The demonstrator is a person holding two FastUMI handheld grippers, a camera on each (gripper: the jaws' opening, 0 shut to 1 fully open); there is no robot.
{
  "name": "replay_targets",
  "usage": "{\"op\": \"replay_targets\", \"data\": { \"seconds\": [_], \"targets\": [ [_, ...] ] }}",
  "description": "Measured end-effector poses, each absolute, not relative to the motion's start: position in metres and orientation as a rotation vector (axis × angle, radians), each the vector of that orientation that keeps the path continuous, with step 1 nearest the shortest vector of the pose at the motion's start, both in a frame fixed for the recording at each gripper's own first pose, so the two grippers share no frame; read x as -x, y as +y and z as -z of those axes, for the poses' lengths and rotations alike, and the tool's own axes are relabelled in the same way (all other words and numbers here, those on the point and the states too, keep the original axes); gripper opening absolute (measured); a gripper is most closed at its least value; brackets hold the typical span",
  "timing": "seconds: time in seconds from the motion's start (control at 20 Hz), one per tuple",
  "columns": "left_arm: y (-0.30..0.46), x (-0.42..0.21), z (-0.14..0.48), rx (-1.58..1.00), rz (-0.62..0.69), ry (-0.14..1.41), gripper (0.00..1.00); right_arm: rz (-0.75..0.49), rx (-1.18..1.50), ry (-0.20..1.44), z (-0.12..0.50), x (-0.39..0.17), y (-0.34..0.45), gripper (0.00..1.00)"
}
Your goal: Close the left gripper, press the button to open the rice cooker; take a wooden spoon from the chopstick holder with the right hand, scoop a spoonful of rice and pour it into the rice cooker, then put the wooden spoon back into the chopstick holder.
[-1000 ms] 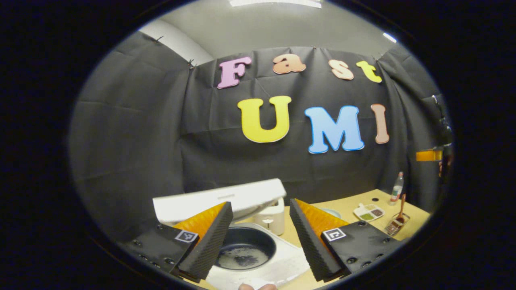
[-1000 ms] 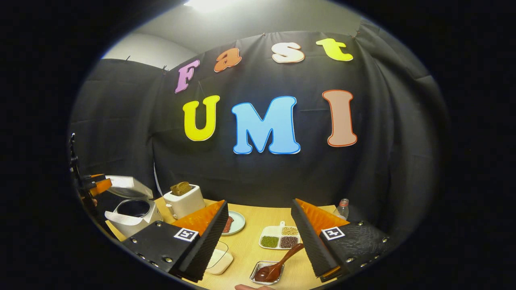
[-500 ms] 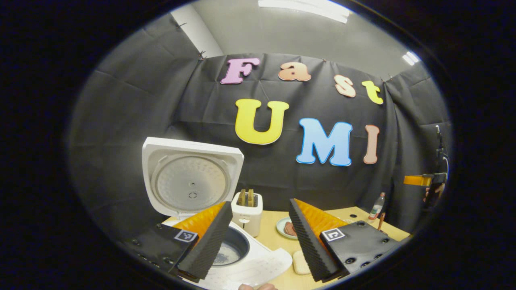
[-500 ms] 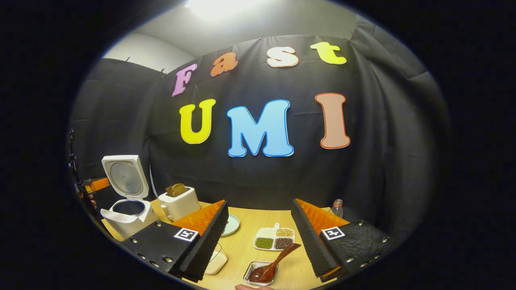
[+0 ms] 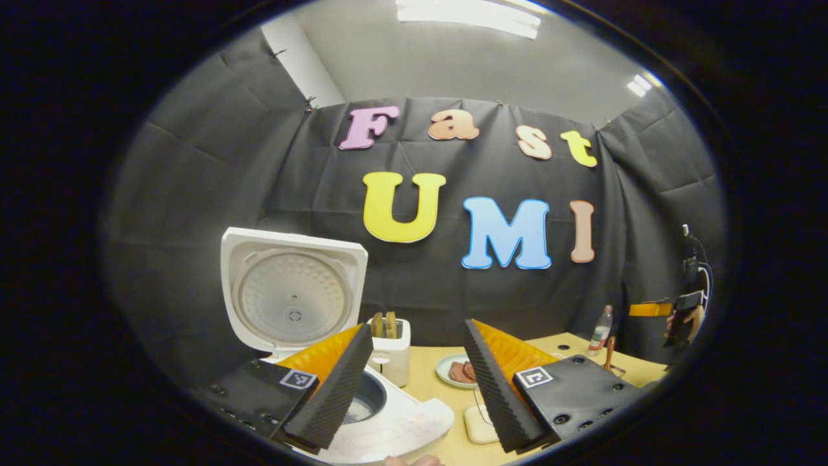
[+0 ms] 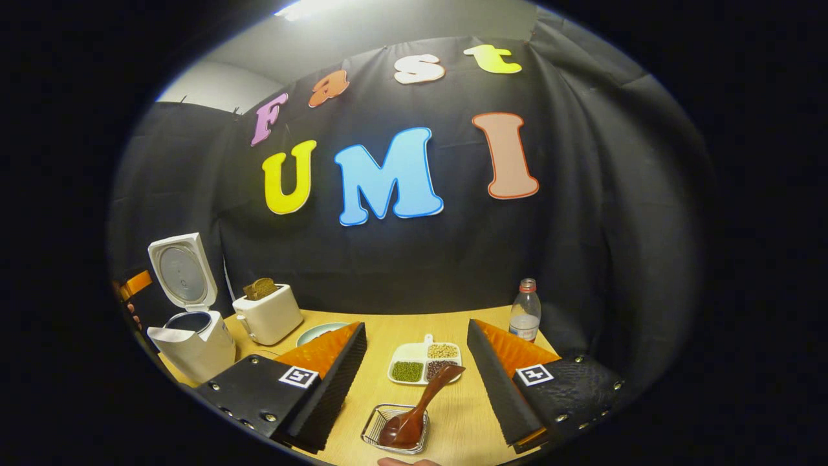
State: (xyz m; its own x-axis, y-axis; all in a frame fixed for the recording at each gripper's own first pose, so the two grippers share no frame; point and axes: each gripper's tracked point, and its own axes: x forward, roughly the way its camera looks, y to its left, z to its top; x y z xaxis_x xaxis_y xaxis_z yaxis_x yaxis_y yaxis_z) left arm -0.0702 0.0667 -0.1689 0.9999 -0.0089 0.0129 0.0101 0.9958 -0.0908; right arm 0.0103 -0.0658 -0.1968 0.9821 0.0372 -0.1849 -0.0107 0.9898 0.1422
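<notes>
My left gripper [image 5: 417,388] hangs w/ jaws released over the cooker [image 5: 388,421], lid up. My right gripper [image 6: 417,388] is also released, above the spoon [image 6: 414,414], which lies in its wire holder [image 6: 375,424] on the surface [image 6: 453,421], nr the grain tray [image 6: 424,362].

Black screwed gripper [image 6: 417,388] plates bear square markers.

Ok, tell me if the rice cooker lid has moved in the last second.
Yes. The lid has swung up from nearly flat over the pot to standing upright, now rising well above the toaster beside it.
</notes>
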Motion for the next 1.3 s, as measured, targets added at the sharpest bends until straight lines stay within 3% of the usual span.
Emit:
{"op": "replay_targets", "data": {
  "seconds": [0.35, 0.4, 1.05, 1.1, 1.15, 1.2, 1.25, 1.3],
  "targets": [
    [0.046, 0.065, 0.184, 0.043, 0.034, 0.011, 0.94, 0.028, -0.144, 0.253, 0.259, -0.020, -0.085, 0.96],
    [0.042, 0.064, 0.188, 0.047, 0.045, 0.018, 0.99, 0.034, -0.150, 0.263, 0.268, -0.021, -0.085, 0.96],
    [0.014, 0.069, 0.206, 0.013, 0.107, 0.040, 0.99, 0.087, -0.217, 0.360, 0.342, -0.078, -0.083, 0.96],
    [0.013, 0.069, 0.204, 0.010, 0.109, 0.039, 0.99, 0.085, -0.229, 0.367, 0.344, -0.082, -0.082, 0.90],
    [0.012, 0.069, 0.206, 0.007, 0.111, 0.038, 0.99, 0.055, -0.237, 0.373, 0.346, -0.081, -0.075, 0.76],
    [0.012, 0.070, 0.206, 0.007, 0.116, 0.038, 0.99, 0.021, -0.250, 0.366, 0.342, -0.080, -0.069, 0.70],
    [0.012, 0.069, 0.207, 0.009, 0.116, 0.038, 0.99, 0.025, -0.248, 0.369, 0.343, -0.081, -0.068, 0.44],
    [0.012, 0.068, 0.209, 0.011, 0.114, 0.040, 0.99, 0.030, -0.227, 0.371, 0.341, -0.080, -0.068, 0.34]
  ]
}}
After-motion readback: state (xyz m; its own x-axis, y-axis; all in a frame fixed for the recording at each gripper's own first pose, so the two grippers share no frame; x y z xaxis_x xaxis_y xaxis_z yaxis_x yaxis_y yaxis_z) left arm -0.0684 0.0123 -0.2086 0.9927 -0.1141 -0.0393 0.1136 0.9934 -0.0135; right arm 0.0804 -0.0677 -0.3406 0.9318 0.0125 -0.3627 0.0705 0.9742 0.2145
